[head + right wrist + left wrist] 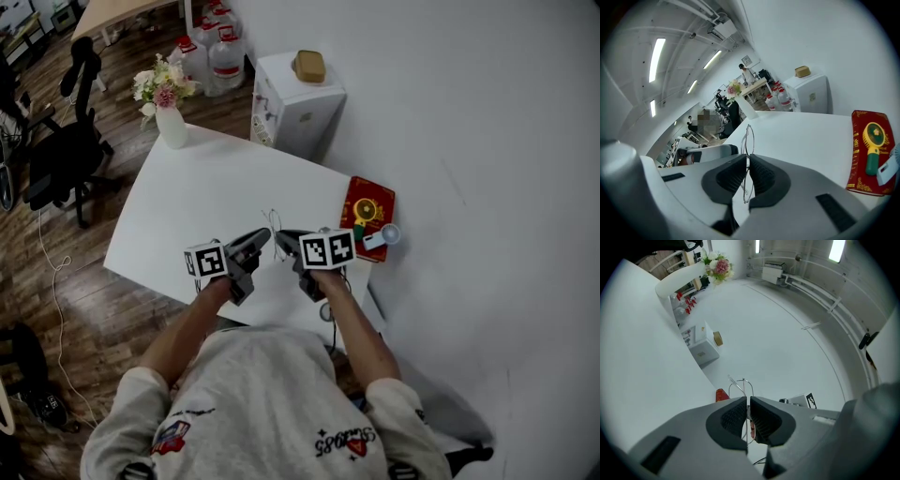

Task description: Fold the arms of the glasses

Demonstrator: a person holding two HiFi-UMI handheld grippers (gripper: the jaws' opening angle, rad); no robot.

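Note:
Thin wire-framed glasses (pixel 274 223) hang just above the white table (pixel 187 206), held between my two grippers. The left gripper (pixel 265 236) comes in from the left and is shut on a thin wire part of the glasses (pixel 740 384), which runs straight between its pads (pixel 736 416). From the right, the right gripper (pixel 281 240) is shut on the frame, and a round lens rim (pixel 749 136) sticks out past its jaws. The two sets of fingertips almost touch. In the left gripper view the right gripper's marker cube (pixel 810 400) shows close by.
A red box (pixel 367 217) with a yellow-green hand fan (pixel 872 150) on it lies at the table's right edge. A vase of flowers (pixel 169 111) stands at the far corner. Beyond the table are a white cabinet (pixel 298 98), water bottles (pixel 216 52) and an office chair (pixel 66 150).

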